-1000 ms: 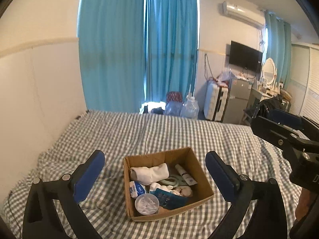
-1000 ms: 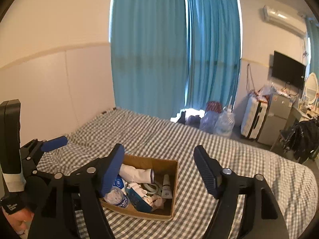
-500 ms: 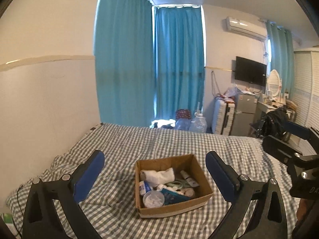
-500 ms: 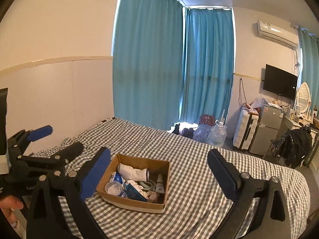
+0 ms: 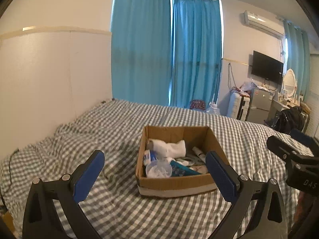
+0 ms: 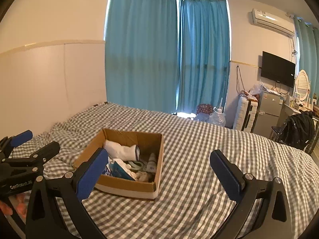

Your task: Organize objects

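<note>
Two tools, both spread wide and empty: our left tool (image 5: 154, 171) faces the open brown cardboard box (image 5: 175, 186) of jumbled items on the grey checked bed (image 5: 103, 131) straight ahead; our right tool (image 6: 157, 172) finds it ahead-left, so we judge left nearer.

Dim bluish daylight filtering through the curtains (image 5: 167, 55), soft shadows, slight blur, strong fisheye bending, dark vignetted corners

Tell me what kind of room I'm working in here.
Most likely a bedroom, perhaps a small studio: the box sits on a bed with a checked sheet, teal curtains cover the window, and a wall TV hangs above a small fridge.
</note>
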{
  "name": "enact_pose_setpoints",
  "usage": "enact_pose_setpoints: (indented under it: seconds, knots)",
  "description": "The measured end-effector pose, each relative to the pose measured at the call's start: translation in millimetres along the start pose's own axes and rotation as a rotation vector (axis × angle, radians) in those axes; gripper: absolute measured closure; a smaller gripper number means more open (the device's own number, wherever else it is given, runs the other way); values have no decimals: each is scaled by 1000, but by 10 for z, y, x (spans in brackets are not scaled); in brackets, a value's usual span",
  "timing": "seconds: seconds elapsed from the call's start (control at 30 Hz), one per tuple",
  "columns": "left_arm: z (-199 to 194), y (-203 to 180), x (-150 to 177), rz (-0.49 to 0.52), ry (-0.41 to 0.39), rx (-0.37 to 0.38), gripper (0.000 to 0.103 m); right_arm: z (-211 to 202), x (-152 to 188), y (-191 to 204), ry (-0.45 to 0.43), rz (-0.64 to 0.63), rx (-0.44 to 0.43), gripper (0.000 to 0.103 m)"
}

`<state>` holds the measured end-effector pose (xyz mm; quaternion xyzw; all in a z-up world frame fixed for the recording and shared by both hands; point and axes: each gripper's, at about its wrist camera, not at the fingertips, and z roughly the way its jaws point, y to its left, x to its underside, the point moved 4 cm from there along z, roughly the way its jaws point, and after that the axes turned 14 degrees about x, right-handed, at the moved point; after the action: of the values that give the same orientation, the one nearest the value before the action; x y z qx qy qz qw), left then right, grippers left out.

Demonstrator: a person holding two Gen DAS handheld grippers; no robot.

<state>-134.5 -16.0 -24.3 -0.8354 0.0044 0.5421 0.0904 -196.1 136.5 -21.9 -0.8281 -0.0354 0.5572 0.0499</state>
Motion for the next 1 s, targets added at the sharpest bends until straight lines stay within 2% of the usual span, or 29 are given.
enact_pose_setpoints:
  seconds: [0.13, 0.27, 1.0]
  knots:
    - [1, 51, 54, -19, 13, 0, 0, 74, 55, 101, 23, -3, -12, 0]
    - [-40, 52, 74, -6, 10, -7, 0, 51, 79, 164, 7, -32, 3, 0]
    - [-106, -3, 79, 4, 15, -7, 0, 30, 79, 113, 3, -11, 8, 0]
